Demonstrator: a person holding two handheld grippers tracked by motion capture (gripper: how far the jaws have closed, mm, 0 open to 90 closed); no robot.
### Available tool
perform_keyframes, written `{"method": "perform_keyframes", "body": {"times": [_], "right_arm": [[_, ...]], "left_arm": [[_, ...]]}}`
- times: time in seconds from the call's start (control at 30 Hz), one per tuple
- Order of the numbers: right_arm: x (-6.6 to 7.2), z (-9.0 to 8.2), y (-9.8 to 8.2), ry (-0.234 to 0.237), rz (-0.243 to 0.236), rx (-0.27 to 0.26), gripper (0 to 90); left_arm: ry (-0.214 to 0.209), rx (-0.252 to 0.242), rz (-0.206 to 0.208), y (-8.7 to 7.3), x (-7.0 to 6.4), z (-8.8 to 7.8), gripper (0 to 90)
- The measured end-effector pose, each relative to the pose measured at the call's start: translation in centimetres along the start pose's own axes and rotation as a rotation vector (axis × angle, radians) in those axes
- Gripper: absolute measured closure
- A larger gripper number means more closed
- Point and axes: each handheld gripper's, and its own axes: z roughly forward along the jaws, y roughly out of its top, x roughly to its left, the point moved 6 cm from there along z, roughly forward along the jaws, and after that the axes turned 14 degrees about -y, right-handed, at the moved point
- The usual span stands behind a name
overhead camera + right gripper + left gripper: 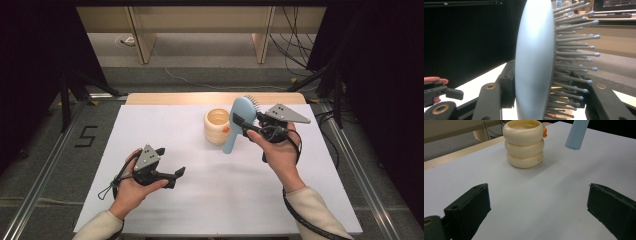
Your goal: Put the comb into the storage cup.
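Even overhead light leaves the white tabletop [220, 200] bright, while the surroundings at both sides fall into near black. Shadows are soft and faint: a pale one lies in front of the cream cup [525, 143]. In the right gripper view the blue hairbrush [536, 62] sits too close, blurred, with a washed-out sheen. The high view is slightly soft and grainy.

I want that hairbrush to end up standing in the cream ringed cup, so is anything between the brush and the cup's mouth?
Nothing visible blocks it. The right gripper holds the hairbrush by its head, handle hanging down beside the cream cup, whose mouth looks open. The left gripper is open, well short of the cup.
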Motion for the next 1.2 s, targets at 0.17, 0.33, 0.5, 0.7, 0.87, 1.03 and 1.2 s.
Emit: {"method": "perform_keyframes", "body": {"times": [0.17, 0.33, 0.5, 0.7, 0.87, 1.03, 1.2], "right_arm": [[0.0, 0.2, 0.1, -0.004, -0.001, 0.002, 50.9], [0.0, 0.3, 0.3, -0.008, -0.003, 0.0, 50.8], [0.0, 0.5, 0.5, -0.01, -0.007, -0.001, 50.8], [0.1, 0.7, 0.9, -0.013, -0.008, -0.002, 50.8], [0.0, 1.0, 1.0, -0.02, -0.008, -0.001, 50.8], [0.0, 1.2, 1.2, -0.023, -0.009, -0.005, 50.8], [0.0, 1.4, 1.4, -0.026, -0.007, -0.007, 50.8]], "left_arm": [[-0.003, 0.0, 0.004, 0.0, 0.0, 0.0, 4.6], [-0.002, -0.001, 0.001, 0.0, -0.1, 0.1, 4.6], [-0.002, 0.0, 0.001, 0.0, -0.1, 0.1, 4.7], [-0.003, 0.0, 0.002, 0.0, -0.1, 0.1, 5.0], [-0.004, -0.001, 0.0, 0.0, -0.1, 0.1, 5.0], [-0.003, -0.002, 0.002, 0.0, -0.1, 0.1, 5.1], [-0.003, -0.003, 0.002, 0.1, -0.1, 0.0, 5.1]]}}
